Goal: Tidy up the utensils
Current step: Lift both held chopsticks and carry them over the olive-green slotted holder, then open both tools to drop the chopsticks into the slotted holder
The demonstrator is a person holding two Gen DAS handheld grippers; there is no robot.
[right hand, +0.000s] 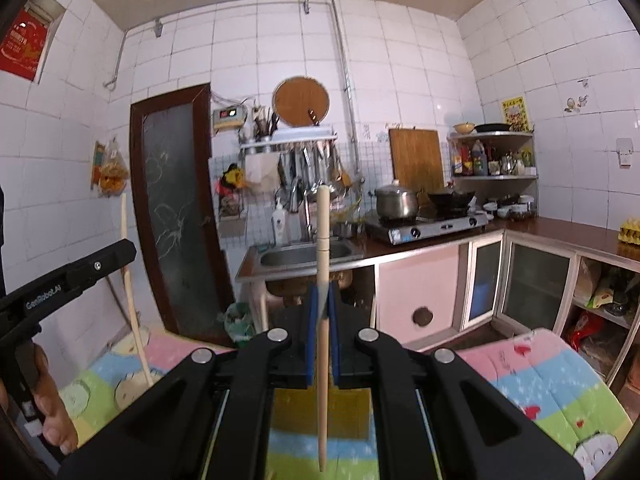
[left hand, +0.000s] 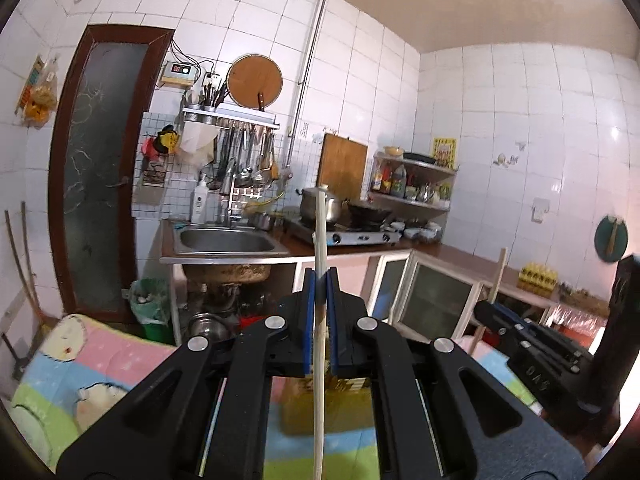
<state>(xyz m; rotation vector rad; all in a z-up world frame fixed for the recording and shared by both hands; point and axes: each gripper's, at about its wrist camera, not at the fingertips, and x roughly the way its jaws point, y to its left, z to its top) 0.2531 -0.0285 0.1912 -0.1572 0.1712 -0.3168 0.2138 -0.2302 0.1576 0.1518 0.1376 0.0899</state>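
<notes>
I hold two chopsticks, one per gripper: my left gripper [left hand: 320,280] is clamped on one upright chopstick [left hand: 320,236], my right gripper [right hand: 323,296] on the other chopstick [right hand: 323,232], both above the patterned blanket [right hand: 552,376].

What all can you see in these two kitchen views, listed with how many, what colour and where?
chopstick: two, pale wood, one upright in each gripper
sink: one, steel, counter by the door
pot: one, steel, on the stove
wok: one, black, on the stove
round board: one, wood, on the wall
blanket: one, pastel patches, below the grippers
left hand-held gripper: black, blue pads, shut on a chopstick
right hand-held gripper: same, shut on the other
</notes>
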